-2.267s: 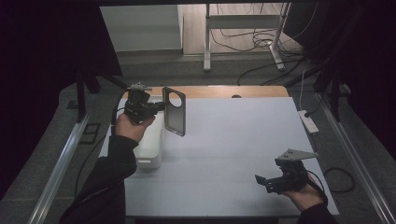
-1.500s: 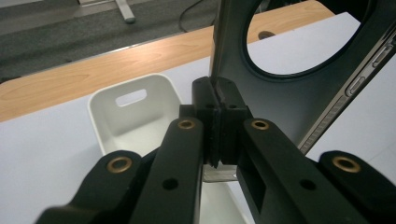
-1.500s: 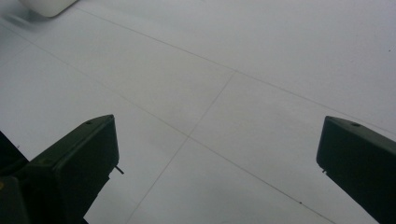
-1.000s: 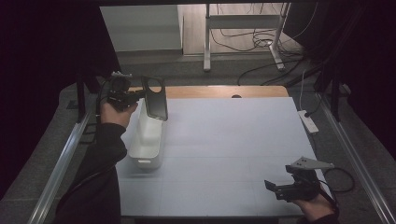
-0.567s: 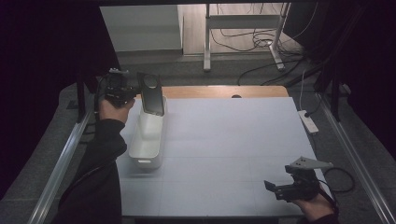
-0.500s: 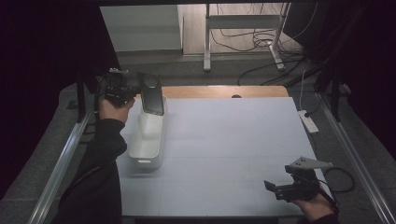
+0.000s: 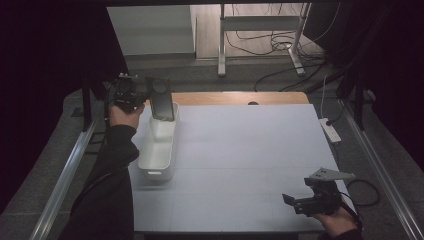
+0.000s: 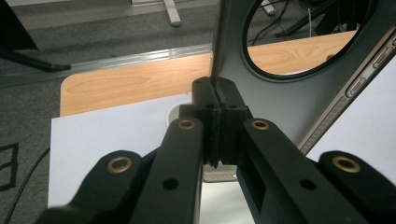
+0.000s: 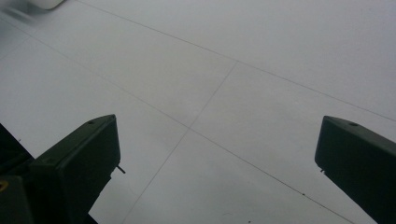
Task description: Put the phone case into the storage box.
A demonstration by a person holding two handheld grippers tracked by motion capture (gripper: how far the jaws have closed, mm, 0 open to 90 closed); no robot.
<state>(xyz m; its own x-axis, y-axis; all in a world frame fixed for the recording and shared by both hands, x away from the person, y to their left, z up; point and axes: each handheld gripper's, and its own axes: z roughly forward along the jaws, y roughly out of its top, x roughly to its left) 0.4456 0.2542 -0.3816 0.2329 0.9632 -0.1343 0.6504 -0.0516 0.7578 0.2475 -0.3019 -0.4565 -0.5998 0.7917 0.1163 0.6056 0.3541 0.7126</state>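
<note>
The left tongs (image 8: 217,100) are clamped on the edge of a dark phone case (image 7: 162,100), held upright over the far end of the white bin (image 7: 159,145) by the worktop's (image 7: 250,150) far left corner; its lower end is hidden behind the bin wall. The right tongs (image 9: 217,154) stand wide apart over the near right corner.

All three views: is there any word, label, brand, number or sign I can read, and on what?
None can be read.
Phone case, held by the left tongs: plain dark, no print.
White bin: no label.
White table: bare seams.
Power strip: too small to tell.
</note>
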